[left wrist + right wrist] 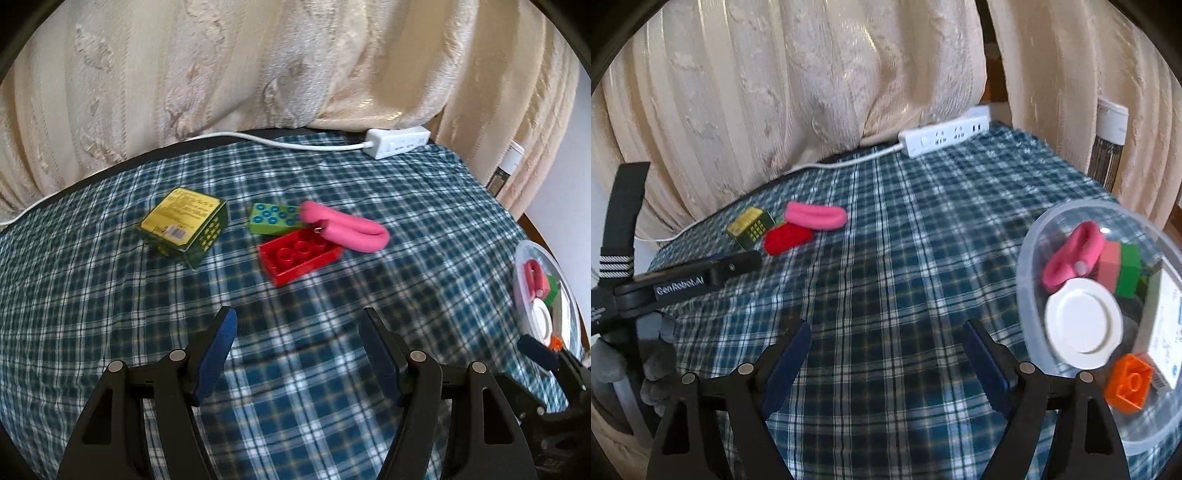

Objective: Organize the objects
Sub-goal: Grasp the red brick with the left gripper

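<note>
left claw point(297, 332) released, empty | right claw point(886, 343) released, empty | red studded plastic brick point(301, 258) mid-counter, under looped pink foam roller point(347, 227) | risk: lifting the brick drags the roller off | clear plastic bowl point(1030, 236) far right

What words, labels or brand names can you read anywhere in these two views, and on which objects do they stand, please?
"GenRobot.AI": in white on the black body of the left gripper, seen from the right wrist view.
Yellow label on the green box: printed lines, too blurred to read.
White box in the clear bowl: faint print, too small to read.
White power strip: socket marks only, no legible words.
</note>
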